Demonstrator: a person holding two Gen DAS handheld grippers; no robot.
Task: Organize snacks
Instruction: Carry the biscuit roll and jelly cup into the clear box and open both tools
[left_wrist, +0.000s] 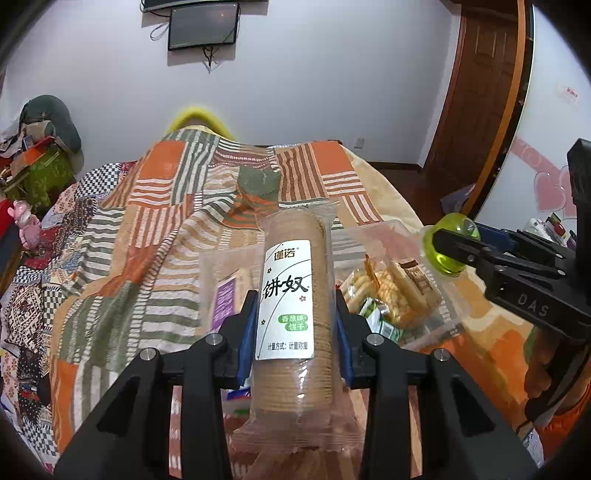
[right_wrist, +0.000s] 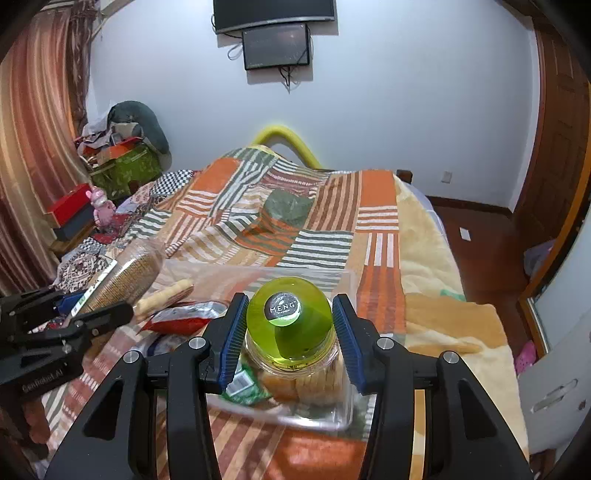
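My left gripper (left_wrist: 295, 317) is shut on a clear-wrapped roll of round biscuits (left_wrist: 291, 295) with a white label, held above a clear plastic bin (left_wrist: 391, 236) on the bed. The bin holds several snack packs (left_wrist: 384, 291). My right gripper (right_wrist: 290, 332) is shut on a jar with a green dome lid (right_wrist: 290, 317) and biscuits inside, held over the bin (right_wrist: 258, 275). The right gripper and jar show at the right of the left wrist view (left_wrist: 450, 249). The left gripper and biscuit roll (right_wrist: 125, 277) show at the left of the right wrist view.
The bin sits on a bed with an orange, green and white striped patchwork blanket (right_wrist: 295, 221). A red snack bag (right_wrist: 181, 317) and a stick pack (right_wrist: 166, 295) lie in the bin. Clutter and boxes (right_wrist: 122, 158) stand at the far left. A wooden door (left_wrist: 480, 92) is at the right.
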